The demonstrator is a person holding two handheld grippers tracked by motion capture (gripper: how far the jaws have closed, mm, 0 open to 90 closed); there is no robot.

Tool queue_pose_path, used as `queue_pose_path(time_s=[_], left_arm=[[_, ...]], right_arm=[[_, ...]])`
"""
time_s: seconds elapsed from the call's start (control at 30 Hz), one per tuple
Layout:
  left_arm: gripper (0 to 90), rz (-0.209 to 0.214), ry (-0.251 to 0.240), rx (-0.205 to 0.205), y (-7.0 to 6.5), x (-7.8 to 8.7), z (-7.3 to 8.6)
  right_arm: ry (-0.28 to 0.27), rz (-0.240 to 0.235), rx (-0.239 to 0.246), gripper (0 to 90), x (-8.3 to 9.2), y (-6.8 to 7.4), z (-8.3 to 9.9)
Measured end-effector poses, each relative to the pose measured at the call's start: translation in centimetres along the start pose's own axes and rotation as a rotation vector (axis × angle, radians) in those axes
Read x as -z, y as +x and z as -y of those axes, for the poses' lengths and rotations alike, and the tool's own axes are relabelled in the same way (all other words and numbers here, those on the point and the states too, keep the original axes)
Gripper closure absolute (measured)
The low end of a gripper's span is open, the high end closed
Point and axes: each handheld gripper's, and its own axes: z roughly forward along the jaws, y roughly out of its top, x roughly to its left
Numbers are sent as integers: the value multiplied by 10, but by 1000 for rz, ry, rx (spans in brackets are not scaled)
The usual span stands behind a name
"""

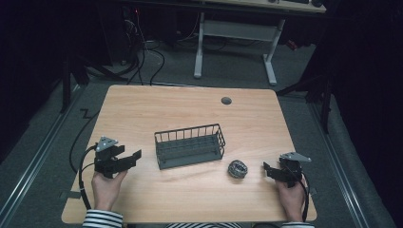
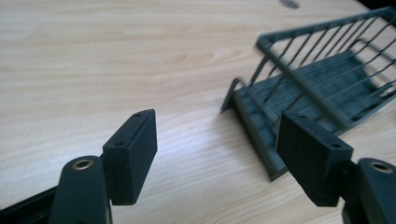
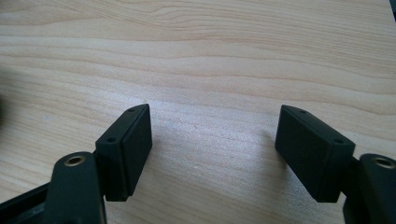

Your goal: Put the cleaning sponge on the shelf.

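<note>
— Where is the left hand-held gripper (image 1: 134, 156) sitting right now?

— It is hovering low over the pale wooden bench (image 1: 142, 109), at its near left, held by a hand in a striped sleeve. Its jaws are standing wide apart with nothing between them, and they are pointing toward the dark grey wire basket with the slatted floor (image 1: 190, 145).

— So is the basket touching it?

— No. The basket is resting in the middle of the bench, just to the right of those jaws, with a strip of bare wood showing between them. In the left gripper view the basket (image 2: 322, 79) is lying ahead and off to the right, its near corner looming behind the right-hand pad (image 2: 310, 156).

— And the other hand?

— The right hand-held gripper (image 1: 267, 169) is waiting at the near right of the bench, jaws also gaping wide and empty. In the right gripper view bare wood (image 3: 210, 70) is lying ahead of the two pads.

— Anything near it?

— A small round steel-wool scouring ball (image 1: 237, 168) is lying on the bench between the basket and that right gripper, near the basket's right end and just left of the jaw tips, touching neither.
</note>
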Motion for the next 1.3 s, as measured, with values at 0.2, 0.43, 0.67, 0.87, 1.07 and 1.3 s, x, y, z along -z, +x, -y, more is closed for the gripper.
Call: queue_pose_path(time_s=[0.2,0.43,0.67,0.87,1.07,1.3], left_arm=[[296,-12,0,51,10,-3,17],[298,-42,11,74,16,-10,32],[300,-101,28,85,19,-22,47],[300,-145,39,69,21,-28,54],[301,-176,34,54,24,-32,59],[302,-199,31,58,27,-33,61]], right_arm=[[0,0,1,276,0,0,0],[0,-1,1,277,0,0,0],[0,-1,1,277,0,0,0],[0,-4,4,277,0,0,0],[-1,-4,2,277,0,0,0],[-2,-3,2,276,0,1,0]])
